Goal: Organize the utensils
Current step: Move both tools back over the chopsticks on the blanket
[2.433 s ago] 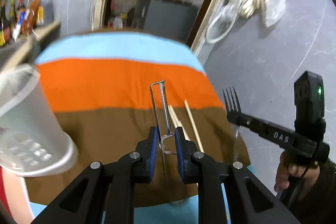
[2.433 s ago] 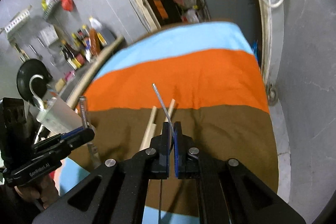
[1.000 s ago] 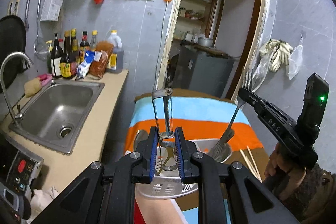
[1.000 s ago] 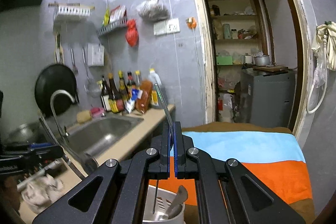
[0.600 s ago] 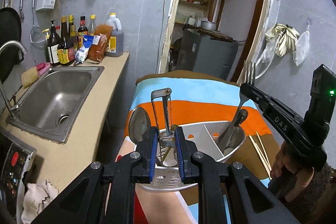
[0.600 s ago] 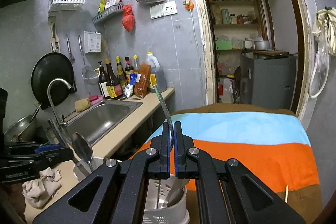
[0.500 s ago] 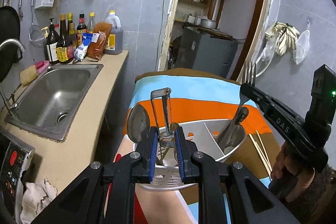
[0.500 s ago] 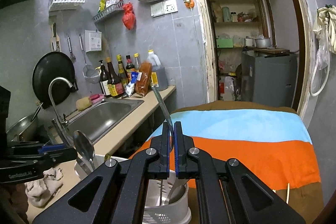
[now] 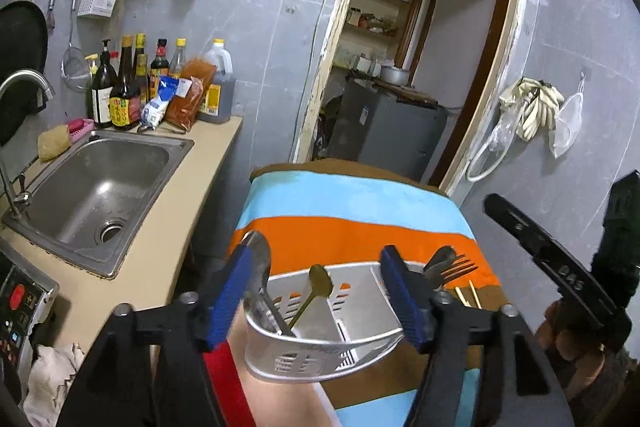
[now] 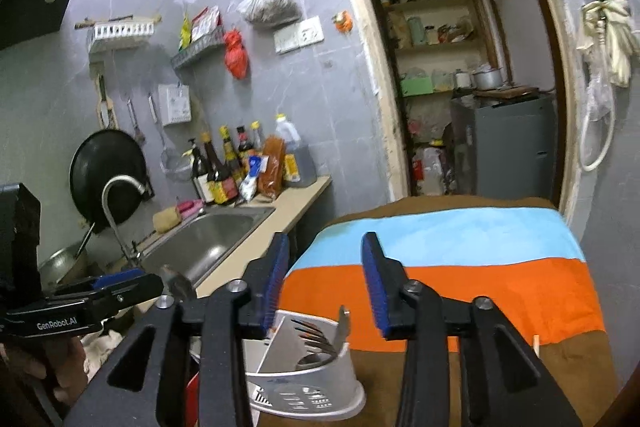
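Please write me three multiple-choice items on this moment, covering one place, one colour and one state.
1. Where does the fork stand?
A. the holder's right compartment
B. the sink
C. flat on the cloth

2. What colour is the stripe of the cloth just behind the utensil holder?
A. green
B. orange
C. white

3. How are the left tongs?
A. shut on a spoon
B. shut on chopsticks
C. open, holding nothing

Answers: 1 A, its tines rise at the right end; 2 B, the orange band lies behind the rim; 3 C, the blue pads stand wide apart.

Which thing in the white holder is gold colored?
The small spoon in the middle of the utensil holder. Its bowl looks yellow-gold, while the fork on the right and the big spoon on the left are silver.
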